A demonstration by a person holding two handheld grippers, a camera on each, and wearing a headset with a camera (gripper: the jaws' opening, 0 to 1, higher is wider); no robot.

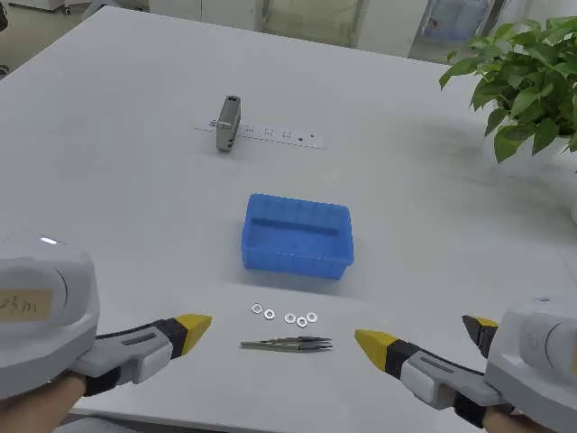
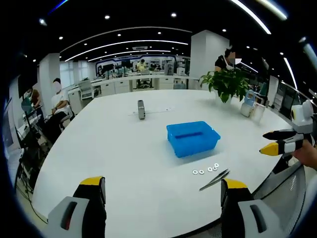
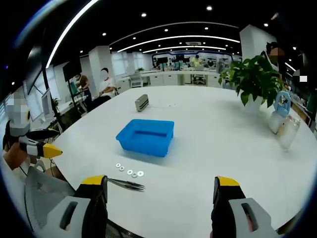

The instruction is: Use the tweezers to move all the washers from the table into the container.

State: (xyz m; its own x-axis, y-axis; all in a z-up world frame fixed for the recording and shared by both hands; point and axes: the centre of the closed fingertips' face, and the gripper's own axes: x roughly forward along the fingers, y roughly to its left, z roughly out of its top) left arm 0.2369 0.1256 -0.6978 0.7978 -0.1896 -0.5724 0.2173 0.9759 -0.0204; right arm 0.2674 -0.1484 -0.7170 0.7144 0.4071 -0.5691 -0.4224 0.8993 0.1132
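Left gripper [image 2: 162,182]: my jaws stand wide apart with nothing between them, low over the near edge of the desk, to the left of the tweezers.
Right gripper [image 3: 160,180]: my jaws are spread just as wide and hold nothing, low over the near edge, to the right of the tweezers.
Washers [image 1: 290,318]: five of them lie flat in a loose row on the desk, between the container and the tweezers.
Tweezers [image 1: 288,343]: they lie flat and crosswise, just on my side of the washers, between my two grippers and touched by neither.
Container [image 1: 293,260]: a blue open-topped tray, just beyond the washers and apart from them.
Desk [image 1: 135,198]: white and broad.
Grey block [image 1: 228,123]: it sits well beyond the container, at the left end of a pale strip [image 1: 279,135].
Plant [image 1: 527,81]: green leaves at the far right of the desk.
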